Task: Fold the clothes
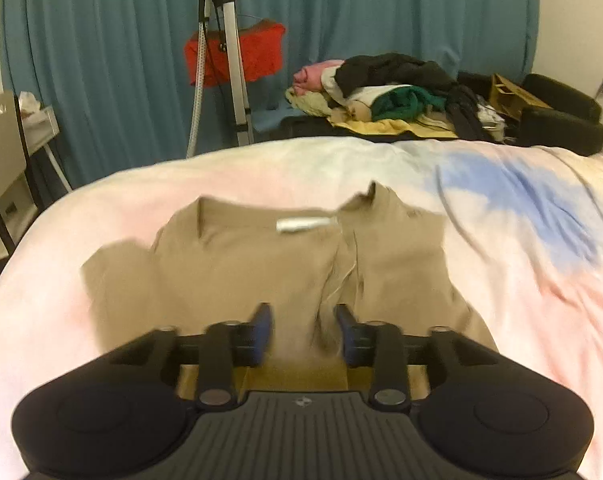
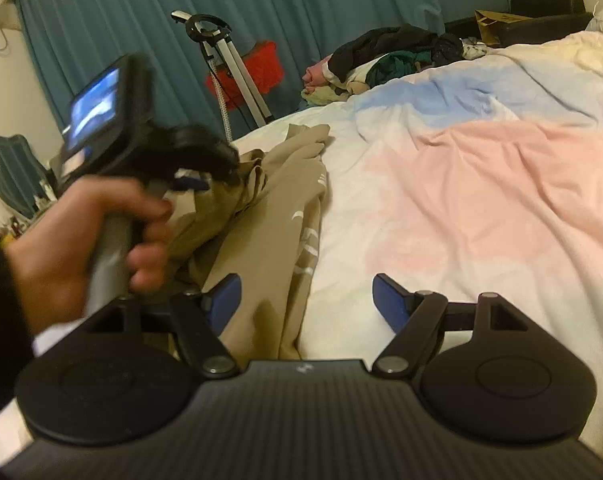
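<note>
A tan, collared cotton shirt [image 1: 261, 264] lies spread on a bed covered by a pastel pink, white and blue duvet [image 1: 501, 240], collar and white neck label toward twelve o'clock in the left wrist view. The left gripper [image 1: 303, 330] hovers over the shirt's lower body with its blue-padded jaws partly apart; cloth shows between and beneath them, but no pad appears to press on it, so it holds nothing. In the right wrist view the right gripper [image 2: 305, 300] stands wide apart and empty, its left pad over the shirt's near edge at nine o'clock and its right pad over bare duvet at three o'clock; the person's left hand [image 2: 81, 240] grips the other tool's handle at nine to ten o'clock above bunched fabric. The step in hand is judged to be an early fold, the garment being only partly flattened. To do it well, each gripper should pinch a single layer close to a seam or hem, lift only enough to clear the duvet, and carry the flap across so that its edges align, smoothing the central crease first. The shirt's far edge lies near the bed's rim at eleven o'clock, where a metal stand [image 1: 233, 80] and teal curtain [image 1: 101, 60] are close; open duvet extends widely toward one to three o'clock, short of the heap of unfolded clothes [image 1: 381, 88].
</note>
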Tool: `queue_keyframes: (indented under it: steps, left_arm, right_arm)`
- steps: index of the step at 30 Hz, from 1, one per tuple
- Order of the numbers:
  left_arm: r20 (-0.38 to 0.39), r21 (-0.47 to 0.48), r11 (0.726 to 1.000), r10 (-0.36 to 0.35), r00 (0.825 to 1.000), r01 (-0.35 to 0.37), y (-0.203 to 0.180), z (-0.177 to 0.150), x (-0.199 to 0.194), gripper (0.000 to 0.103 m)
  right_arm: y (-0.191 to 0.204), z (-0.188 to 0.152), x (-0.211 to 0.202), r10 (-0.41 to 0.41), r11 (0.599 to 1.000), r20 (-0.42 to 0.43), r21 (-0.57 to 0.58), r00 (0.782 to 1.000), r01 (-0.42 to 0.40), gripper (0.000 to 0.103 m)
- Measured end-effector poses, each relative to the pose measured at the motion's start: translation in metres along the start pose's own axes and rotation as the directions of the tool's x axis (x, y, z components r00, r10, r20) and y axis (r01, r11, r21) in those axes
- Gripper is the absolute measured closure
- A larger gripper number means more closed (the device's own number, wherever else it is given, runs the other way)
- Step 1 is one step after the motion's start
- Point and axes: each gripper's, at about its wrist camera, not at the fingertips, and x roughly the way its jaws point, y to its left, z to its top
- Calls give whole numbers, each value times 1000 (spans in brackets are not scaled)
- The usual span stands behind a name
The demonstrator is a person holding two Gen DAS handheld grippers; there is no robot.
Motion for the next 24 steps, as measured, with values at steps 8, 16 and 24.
queue_keyframes:
  steps: [8,16,24]
  left_arm:
    - [-56,-242,964,-123,991,106,121,-119,-163,21]
    - [-388,-476,878,-167,906,-42,178,-253,-228,31]
    - [-405,-319,948,-116,907,-21,149,-260,-253,43]
  right_arm:
    - [8,2,-14,54,998,20,-30,998,-54,28]
    - [24,-7,-46,173,981,-65,-77,983,-178,28]
    - [55,-53,-99,234,932,-383,-173,894,-318,30]
